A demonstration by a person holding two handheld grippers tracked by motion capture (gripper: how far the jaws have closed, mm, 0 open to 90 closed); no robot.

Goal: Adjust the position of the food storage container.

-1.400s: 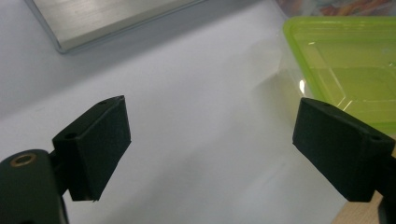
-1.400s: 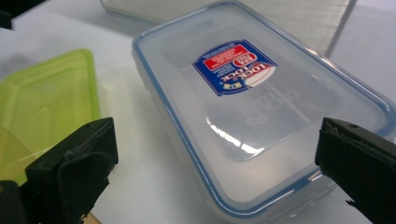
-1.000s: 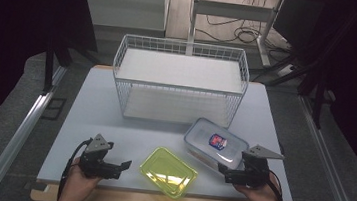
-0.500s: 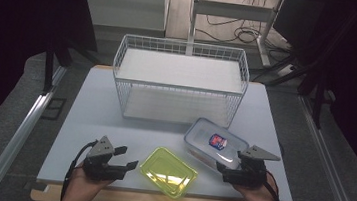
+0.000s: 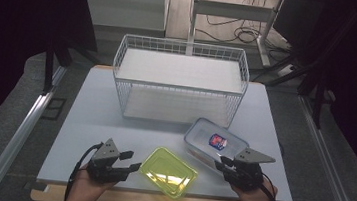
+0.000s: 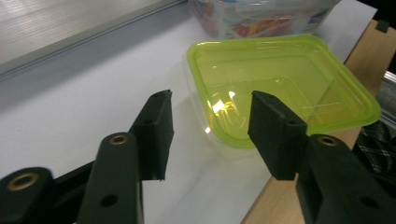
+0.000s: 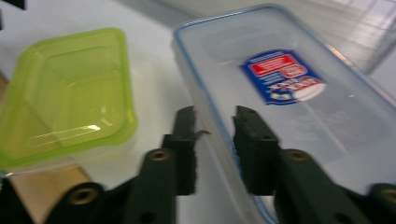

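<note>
- At the counter's [image 5: 89, 121] near edge, the left gripper [image 5: 127, 159] has just been closing; its fingers [image 6: 156, 126] straddle the green container's [image 5: 168, 172] left rim, not pressing.
- Right of it, the right gripper [image 5: 223, 164] has just been closing; its fingers [image 7: 187, 140] bracket the clear lidded box's [image 5: 216, 142] near rim.

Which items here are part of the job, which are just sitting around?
In play: green container, by the left gripper, whose jaws have just been closing, not yet on it; clear lidded box, its rim between the right gripper jaws, which have just been closing.
Idle: wire basket; table.
</note>
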